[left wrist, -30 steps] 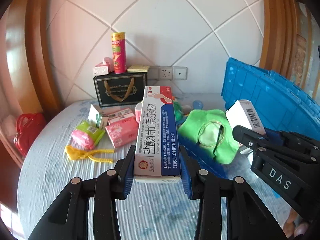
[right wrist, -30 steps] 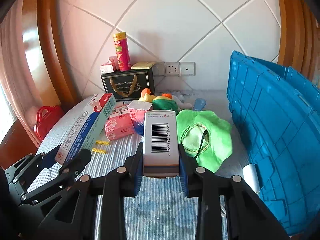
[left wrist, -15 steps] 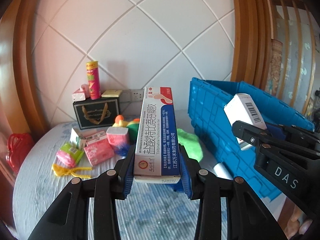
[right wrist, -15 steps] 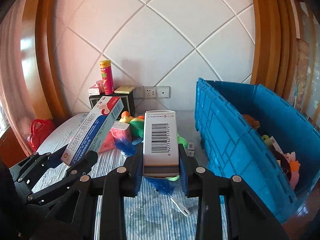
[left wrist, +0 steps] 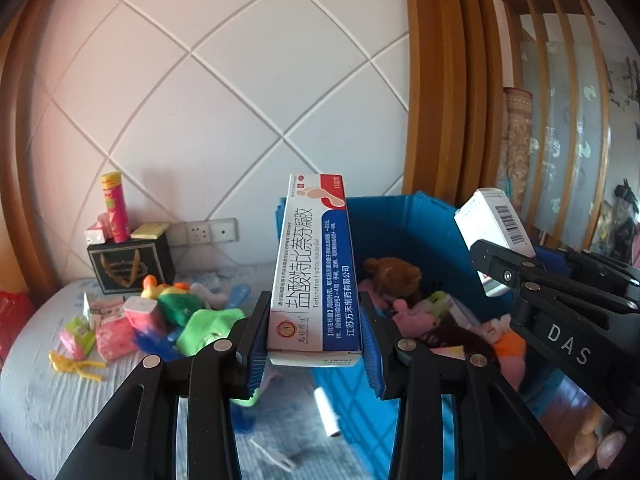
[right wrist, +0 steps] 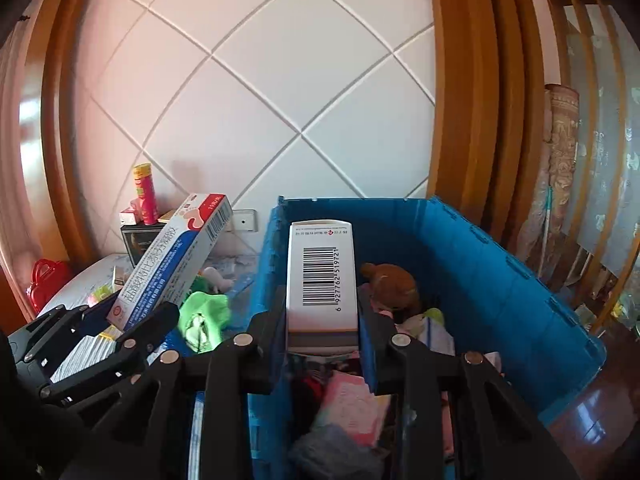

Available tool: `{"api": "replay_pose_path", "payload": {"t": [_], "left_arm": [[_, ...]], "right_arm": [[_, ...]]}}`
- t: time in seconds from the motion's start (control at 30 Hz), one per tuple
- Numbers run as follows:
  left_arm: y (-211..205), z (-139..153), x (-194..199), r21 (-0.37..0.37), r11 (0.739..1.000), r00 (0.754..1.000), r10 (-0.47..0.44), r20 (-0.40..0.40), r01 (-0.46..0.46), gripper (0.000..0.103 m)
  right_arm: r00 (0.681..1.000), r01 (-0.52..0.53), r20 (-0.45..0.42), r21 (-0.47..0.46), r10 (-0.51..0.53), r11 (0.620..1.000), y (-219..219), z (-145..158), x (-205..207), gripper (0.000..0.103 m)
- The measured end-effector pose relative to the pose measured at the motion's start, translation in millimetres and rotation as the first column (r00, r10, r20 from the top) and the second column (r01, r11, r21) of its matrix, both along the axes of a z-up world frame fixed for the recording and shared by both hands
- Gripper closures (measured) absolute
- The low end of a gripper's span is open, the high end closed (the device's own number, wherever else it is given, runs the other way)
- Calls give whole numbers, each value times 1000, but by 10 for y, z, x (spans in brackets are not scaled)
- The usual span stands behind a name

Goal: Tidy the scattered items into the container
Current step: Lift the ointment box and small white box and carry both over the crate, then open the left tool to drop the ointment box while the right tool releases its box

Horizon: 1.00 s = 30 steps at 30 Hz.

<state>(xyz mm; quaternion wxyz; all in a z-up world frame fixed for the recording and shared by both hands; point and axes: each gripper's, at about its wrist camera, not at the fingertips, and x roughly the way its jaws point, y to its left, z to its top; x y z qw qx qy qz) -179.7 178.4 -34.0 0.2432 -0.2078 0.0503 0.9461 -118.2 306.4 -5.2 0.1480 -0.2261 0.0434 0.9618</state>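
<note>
here, a long white, blue and red cardboard ointment box (left wrist: 314,276) stands upright in the left gripper (left wrist: 316,354), its blue pads pinching the box's lower sides so the length rises clear of the fingers for a drop. beside it, the right gripper (right wrist: 322,344) clamps a white cardboard box with a barcode (right wrist: 322,276) the same way, low down and upright. both boxes hang in the air: the barcode box is already over the open blue plastic crate (right wrist: 500,264), while the ointment box sits at about the crate's near left corner, seemingly not quite over the opening.

the crate is far from empty. a brown plush toy (right wrist: 390,286) lies against the far wall, with pink and white soft things, a pink patterned packet (right wrist: 352,404) and grey cloth heaped toward the near end; there looks to be room on top.

outward, on the pale blue striped bedspread (left wrist: 44,392) left of the crate, more waits: a green cloth hat (left wrist: 204,326), pink tissue packs (left wrist: 110,334), a yellow plastic clip (left wrist: 74,366) near the left edge. at the bed's far edge a black gift box (left wrist: 130,266) carries a pink and yellow tube (left wrist: 114,206).
</note>
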Motion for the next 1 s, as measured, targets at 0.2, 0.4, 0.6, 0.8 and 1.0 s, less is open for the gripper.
{"api": "replay_pose_path", "payload": {"t": [0.2, 0.4, 0.6, 0.8, 1.0], "left_arm": [[840, -77, 177, -56, 998, 999, -23, 33, 25, 64], [1454, -237, 302, -147, 988, 997, -32, 75, 43, 64], [1780, -371, 305, -207, 977, 988, -26, 152, 58, 64], [1917, -500, 270, -238, 968, 981, -40, 188, 85, 64], [1931, -475, 273, -239, 969, 986, -23, 163, 62, 47]], "right_arm": [[998, 31, 62, -35, -29, 999, 828, -237, 149, 73], [994, 56, 96, -91, -47, 994, 1377, -504, 273, 73], [986, 66, 157, -94, -51, 993, 1643, -659, 192, 73], [974, 62, 226, -115, -35, 991, 1775, -898, 104, 73], [975, 81, 216, -113, -55, 990, 1855, -867, 77, 73]]}}
